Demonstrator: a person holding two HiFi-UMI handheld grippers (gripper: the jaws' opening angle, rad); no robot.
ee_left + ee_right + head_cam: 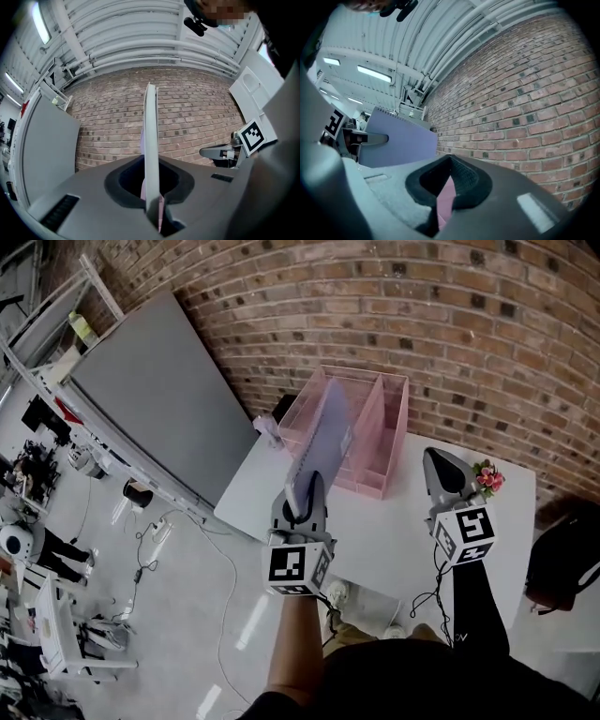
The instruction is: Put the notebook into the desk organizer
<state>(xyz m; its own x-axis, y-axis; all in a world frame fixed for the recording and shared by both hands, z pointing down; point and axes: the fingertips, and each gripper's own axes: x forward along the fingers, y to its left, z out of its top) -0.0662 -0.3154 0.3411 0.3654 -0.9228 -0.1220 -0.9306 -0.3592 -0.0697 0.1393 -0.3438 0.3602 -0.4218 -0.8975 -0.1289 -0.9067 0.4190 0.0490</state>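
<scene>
Closest in, the person's two forearms reach out over a white surface [394,531], each carrying one tool with one marker cube on it, so two tools and two cubes in all.

The left tool [304,491] is clenched on the lower edge of a lavender spiral notebook [323,437]. Its own view shows the jaws pinched tight on the cover, with the notebook standing upright and seen edge-on against the bricks.

The right tool [437,461] holds nothing. Its jaws look drawn together, though a thin sliver of pink shows through the slit between them, so I would not swear they are fully closed. It hangs above the surface to the right of the left tool and well apart from it.

There is one notebook, held off the surface with its free end leaning over the left side of the pink desk organizer [361,482]. From here I cannot tell whether any part of it has passed below the rim.

There is also one organizer, translucent pink, standing at the far edge of the surface against the brick wall [469,324], with at least one long divider splitting it into compartments.

One small sprig of pink flowers [488,478] sits on the surface just right of the right tool. A large grey panel [150,399] leans off to the left, beyond the surface.
</scene>
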